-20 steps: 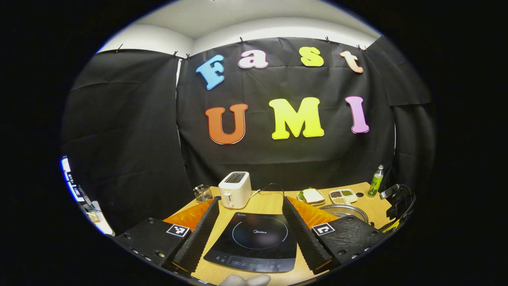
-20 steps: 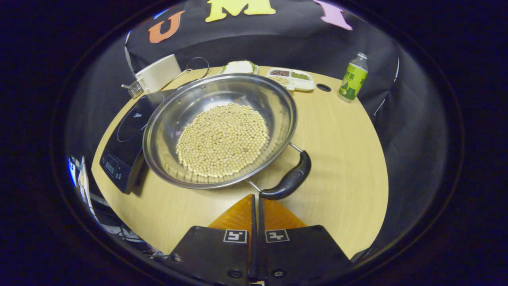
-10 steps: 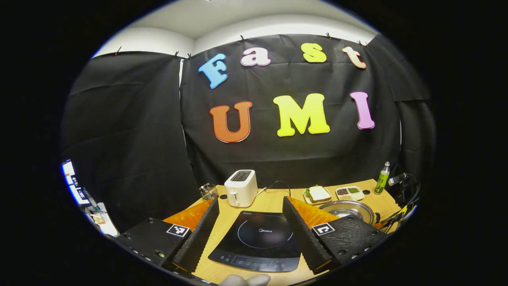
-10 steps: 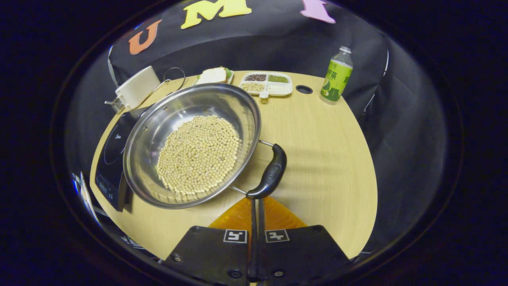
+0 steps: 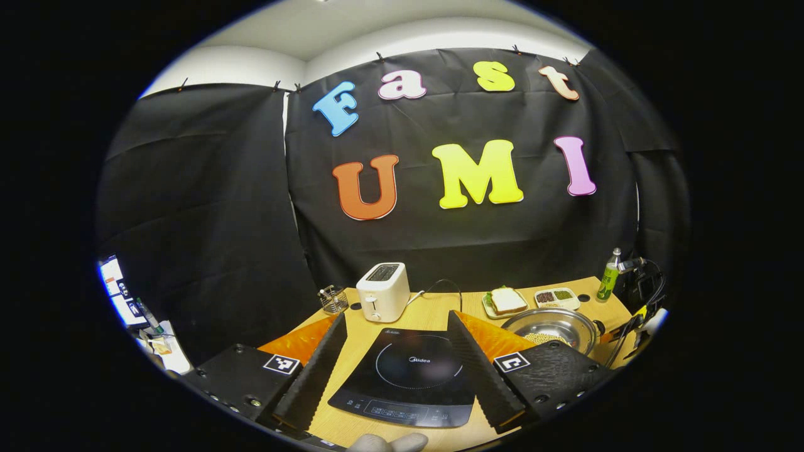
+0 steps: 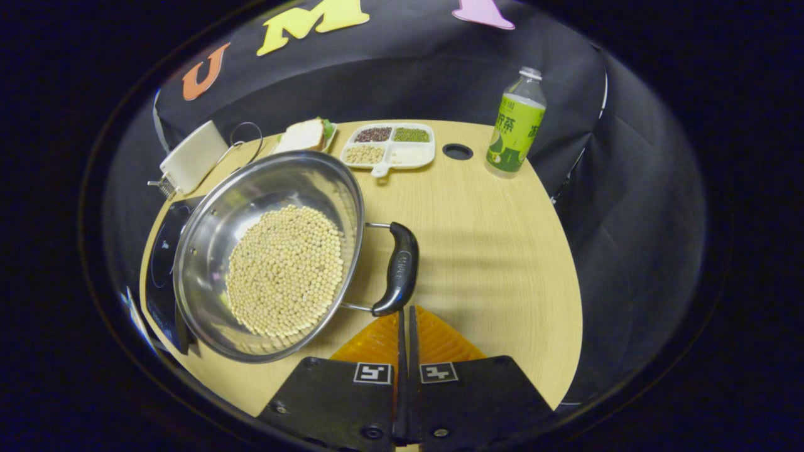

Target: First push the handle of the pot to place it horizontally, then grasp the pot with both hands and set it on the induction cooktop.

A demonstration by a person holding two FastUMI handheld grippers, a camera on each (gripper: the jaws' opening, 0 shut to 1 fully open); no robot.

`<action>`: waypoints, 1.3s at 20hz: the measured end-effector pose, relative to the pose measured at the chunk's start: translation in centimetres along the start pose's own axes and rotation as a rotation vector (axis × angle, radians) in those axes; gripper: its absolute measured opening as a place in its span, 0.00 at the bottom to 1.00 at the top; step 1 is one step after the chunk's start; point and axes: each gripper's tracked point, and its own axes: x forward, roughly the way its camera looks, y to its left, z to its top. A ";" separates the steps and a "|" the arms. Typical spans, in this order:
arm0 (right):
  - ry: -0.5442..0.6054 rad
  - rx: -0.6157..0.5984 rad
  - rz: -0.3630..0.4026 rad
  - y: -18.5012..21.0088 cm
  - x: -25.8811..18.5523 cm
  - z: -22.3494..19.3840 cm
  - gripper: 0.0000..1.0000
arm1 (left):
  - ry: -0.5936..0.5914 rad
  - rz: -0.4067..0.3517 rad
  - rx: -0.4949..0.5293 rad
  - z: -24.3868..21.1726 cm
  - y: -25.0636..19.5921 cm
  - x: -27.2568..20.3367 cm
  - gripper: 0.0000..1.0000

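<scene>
The round stainless-steel pot (image 6: 251, 251) full of pale soybeans (image 6: 286, 270) sits on the wooden counter (image 6: 490, 251), overlapping the black glass induction cooktop (image 5: 408, 376) near the counter's left edge. The right gripper (image 6: 405, 317), fingers pressed together on nothing, points at the pot's black handle (image 6: 397, 269). The left gripper (image 5: 399, 351) spreads wide above the cooktop.
</scene>
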 end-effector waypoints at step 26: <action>-0.282 -0.051 0.023 1.3 -1.3 5.8 0.94 | 0.198 -0.265 0.009 -14.1 -18.2 18.4 0.97</action>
